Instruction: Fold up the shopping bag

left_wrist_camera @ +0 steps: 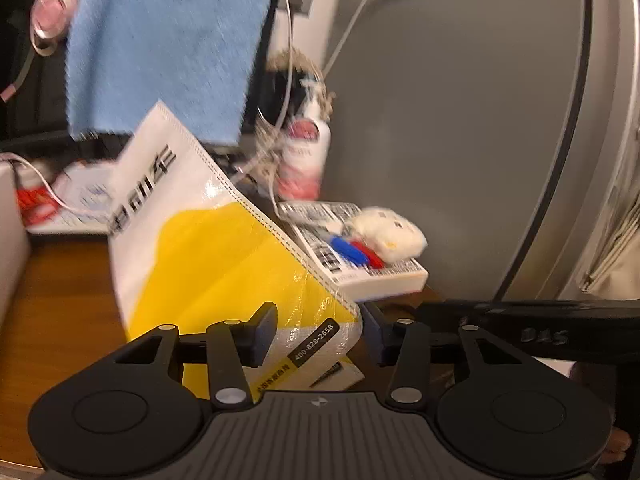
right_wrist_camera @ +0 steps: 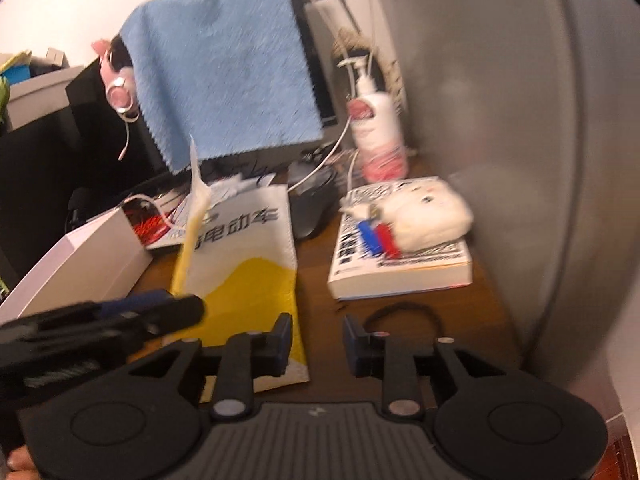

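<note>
In the left wrist view the left gripper (left_wrist_camera: 316, 334) has its fingers apart, with the near corner of the white and yellow shopping bag (left_wrist_camera: 224, 256) lying between them but not pinched; the bag rises at a slant from the wooden desk (left_wrist_camera: 60, 304), one flap lifted. The right gripper's arm crosses at the right edge. In the right wrist view the right gripper (right_wrist_camera: 316, 344) is also spread and empty, hovering over the bag's right edge, while the bag lies mostly flat on the desk beside a book (right_wrist_camera: 400, 272) (a loose hair tie (right_wrist_camera: 404, 314) sits just in front). To fold well, I would clamp the raised flap near its corner and carry it across, keeping the seams aligned and the lower layer pinned.
</note>
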Tool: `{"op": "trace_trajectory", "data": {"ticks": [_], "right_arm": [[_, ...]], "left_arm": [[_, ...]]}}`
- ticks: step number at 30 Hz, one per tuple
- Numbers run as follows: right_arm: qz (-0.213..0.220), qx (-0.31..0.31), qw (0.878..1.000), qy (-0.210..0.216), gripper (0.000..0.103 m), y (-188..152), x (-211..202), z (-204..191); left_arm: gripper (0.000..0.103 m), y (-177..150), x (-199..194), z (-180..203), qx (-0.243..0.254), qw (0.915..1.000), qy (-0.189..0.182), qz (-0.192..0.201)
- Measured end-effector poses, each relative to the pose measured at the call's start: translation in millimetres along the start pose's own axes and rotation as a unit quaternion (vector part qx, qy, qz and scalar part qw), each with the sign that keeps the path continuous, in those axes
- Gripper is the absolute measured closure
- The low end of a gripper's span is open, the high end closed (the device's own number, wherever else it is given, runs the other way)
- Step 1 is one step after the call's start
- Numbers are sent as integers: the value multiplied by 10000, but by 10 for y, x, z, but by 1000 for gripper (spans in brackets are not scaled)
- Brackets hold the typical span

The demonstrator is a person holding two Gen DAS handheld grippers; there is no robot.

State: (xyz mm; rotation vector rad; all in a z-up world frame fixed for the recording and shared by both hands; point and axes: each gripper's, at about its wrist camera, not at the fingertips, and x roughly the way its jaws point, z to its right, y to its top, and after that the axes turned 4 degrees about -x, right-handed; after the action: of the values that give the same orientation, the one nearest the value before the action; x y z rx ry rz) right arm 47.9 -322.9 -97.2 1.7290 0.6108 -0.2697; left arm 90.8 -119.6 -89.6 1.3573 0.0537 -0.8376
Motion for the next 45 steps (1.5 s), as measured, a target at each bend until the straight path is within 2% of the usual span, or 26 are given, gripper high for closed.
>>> {"op": "trace_trajectory", "data": {"ticks": [6, 10, 14, 16, 17, 18, 19, 22, 24, 27, 30, 35, 38, 43, 45], "right_arm": [[57, 200, 9998, -28, 77, 6, -72, 153], [63, 283, 9995, -78, 76, -19, -75, 197], [181, 147, 9993, -308, 48, -57, -89, 151], [270, -11, 9991, -313, 41, -89, -114, 110], [320, -108, 9991, -270, 34, -112, -127, 90], [379, -170, 9990, -162, 22, -135, -141, 84], [395, -139, 9991, -47, 17, -152, -151, 86], [428, 47, 9987, 256, 14, -202, -177, 103], [554, 280, 9972, 424, 14, -256, -193, 147], [668, 786, 9918, 760, 14, -348, -185, 268], [481, 1514, 9825, 975, 14, -422, -121, 429], [272, 2327, 9625, 1369, 14, -592, -42, 536], [39, 2784, 9455, 1688, 15, -686, 49, 551], [-416, 3508, 9141, 1991, 17, -863, 233, 566], [-589, 3711, 9033, 2070, 23, -947, 313, 552]], "left_arm": [[51, -65, 353, -112, -303, 9976, 16, -630], [51, 2, 239, -209, -552, 9963, -136, -647], [43, 189, -117, -309, -514, 9982, -252, -200], [43, 277, -216, -369, -381, 9992, -26, 84], [43, 322, -242, -409, -317, 9992, 122, 208], [43, 366, -229, -462, -269, 9989, 273, 280], [43, 402, -185, -515, -217, 9986, 366, 319], [54, 467, 89, -676, 110, 9968, 762, 204], [85, 489, 314, -782, 241, 9949, 974, -65], [96, 462, 561, -927, 211, 9932, 1041, -473], [97, 389, 679, -952, 231, 9908, 1175, -629], [97, 302, 663, -950, -135, 9877, 1247, -929], [97, 254, 597, -817, -244, 9835, 1424, -1089], [97, 155, 480, -710, -667, 9794, 1543, -1122], [97, 134, 446, -672, -770, 9780, 1585, -1119]]}}
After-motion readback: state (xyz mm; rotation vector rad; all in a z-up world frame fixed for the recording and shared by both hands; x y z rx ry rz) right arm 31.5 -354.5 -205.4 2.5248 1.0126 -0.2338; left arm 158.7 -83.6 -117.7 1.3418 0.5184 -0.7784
